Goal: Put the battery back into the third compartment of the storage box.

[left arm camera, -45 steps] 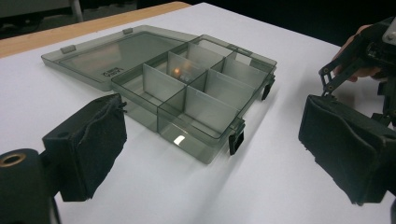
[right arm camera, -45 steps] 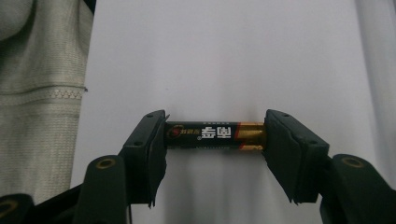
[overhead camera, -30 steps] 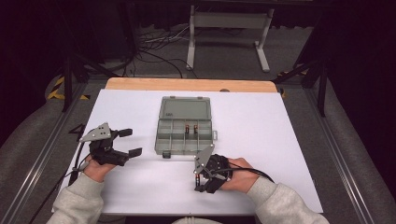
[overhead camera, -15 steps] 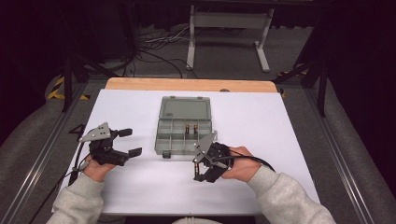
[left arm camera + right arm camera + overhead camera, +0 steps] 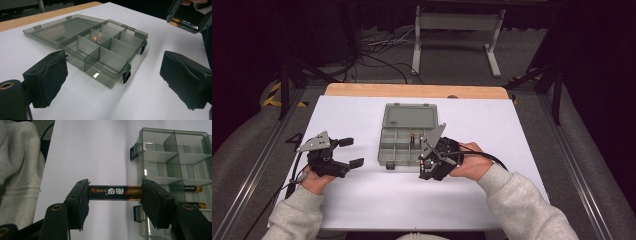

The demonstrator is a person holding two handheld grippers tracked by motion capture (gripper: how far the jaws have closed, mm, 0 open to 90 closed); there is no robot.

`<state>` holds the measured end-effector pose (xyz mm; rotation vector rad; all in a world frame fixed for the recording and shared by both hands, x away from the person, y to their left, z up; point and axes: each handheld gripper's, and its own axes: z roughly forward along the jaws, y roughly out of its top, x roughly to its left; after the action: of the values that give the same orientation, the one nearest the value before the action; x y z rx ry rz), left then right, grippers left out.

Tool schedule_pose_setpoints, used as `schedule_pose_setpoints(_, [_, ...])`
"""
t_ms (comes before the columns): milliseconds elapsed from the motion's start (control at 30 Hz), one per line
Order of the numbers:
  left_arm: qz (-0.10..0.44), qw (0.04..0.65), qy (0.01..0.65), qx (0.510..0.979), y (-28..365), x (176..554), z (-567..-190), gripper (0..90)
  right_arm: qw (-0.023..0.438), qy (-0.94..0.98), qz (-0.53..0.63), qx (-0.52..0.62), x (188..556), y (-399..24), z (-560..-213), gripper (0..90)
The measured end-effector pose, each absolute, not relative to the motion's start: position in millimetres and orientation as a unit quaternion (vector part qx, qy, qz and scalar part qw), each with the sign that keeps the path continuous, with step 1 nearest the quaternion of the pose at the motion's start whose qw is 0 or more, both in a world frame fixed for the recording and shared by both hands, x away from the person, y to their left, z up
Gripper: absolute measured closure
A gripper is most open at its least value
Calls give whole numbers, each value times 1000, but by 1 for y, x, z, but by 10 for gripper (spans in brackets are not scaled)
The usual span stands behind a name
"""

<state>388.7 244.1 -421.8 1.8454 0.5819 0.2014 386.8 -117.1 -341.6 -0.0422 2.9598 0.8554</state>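
The left tool (image 5: 346, 153) rests on the white counter (image 5: 532, 125), jaws apart and empty. The right tool (image 5: 115, 193) is clamped end-to-end on a battery (image 5: 113, 192), raised just beside the open organizer box (image 5: 409, 135). Step in hand: carrying; next, align the battery above a free compartment and release.

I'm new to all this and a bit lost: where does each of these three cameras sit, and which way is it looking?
High view: above the person's side, looking forward and down on the table; both forearms show.
Left gripper view: rides the left gripper, facing the organizer box; its open jaws show.
Right gripper view: rides the right gripper, looking down; its jaws clamp a battery, a sleeve beside.
Shared: both gripper views show box and battery.
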Motion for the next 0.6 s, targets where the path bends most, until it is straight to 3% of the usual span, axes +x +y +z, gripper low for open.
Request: schedule_pose_setpoints(600, [86,563,244,785,245,389,-421,82,49,958,284,-18,417,-114,-315,416])
